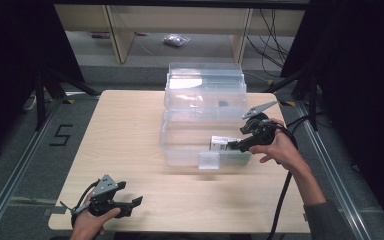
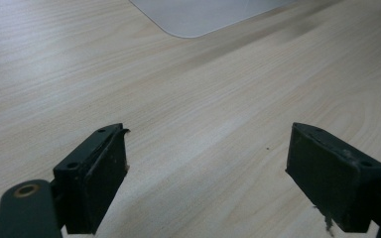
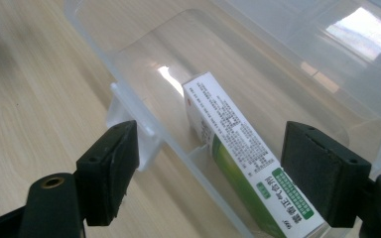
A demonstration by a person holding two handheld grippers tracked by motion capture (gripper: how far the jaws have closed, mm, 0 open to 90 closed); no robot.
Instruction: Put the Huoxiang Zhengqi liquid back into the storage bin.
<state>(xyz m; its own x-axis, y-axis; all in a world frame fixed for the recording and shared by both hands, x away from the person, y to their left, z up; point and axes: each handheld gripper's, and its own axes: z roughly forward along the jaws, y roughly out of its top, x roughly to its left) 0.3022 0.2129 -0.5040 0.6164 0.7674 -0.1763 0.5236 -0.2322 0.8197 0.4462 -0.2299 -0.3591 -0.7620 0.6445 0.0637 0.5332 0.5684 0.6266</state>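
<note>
**Box in the bin, tool spread wide above it**

While the left tool point(image 1: 114, 200) rests idle near the front corner of the tabletop point(image 1: 130, 130), jaws spread wide over bare wood, the work is all on the right. The right tool point(image 1: 236, 145) hangs over the front wall of the clear plastic bin point(image 1: 180, 150), jaws wide apart and holding nothing. Between them, seen from the right gripper view, lies the white-and-green carton point(image 3: 238, 144), flat on the bin's floor and close against the near wall. Whether it has just been let go or is about to be picked up I cannot tell; my guess is a reach for it.

A grasp would call for dropping both jaws inside the rim and straddling the carton's narrow width. The near wall and its small latch tab point(image 3: 129, 124) crowd one jaw closely. Toward the bin's middle and its raised lid point(image 1: 205, 82) there is free room.
</note>
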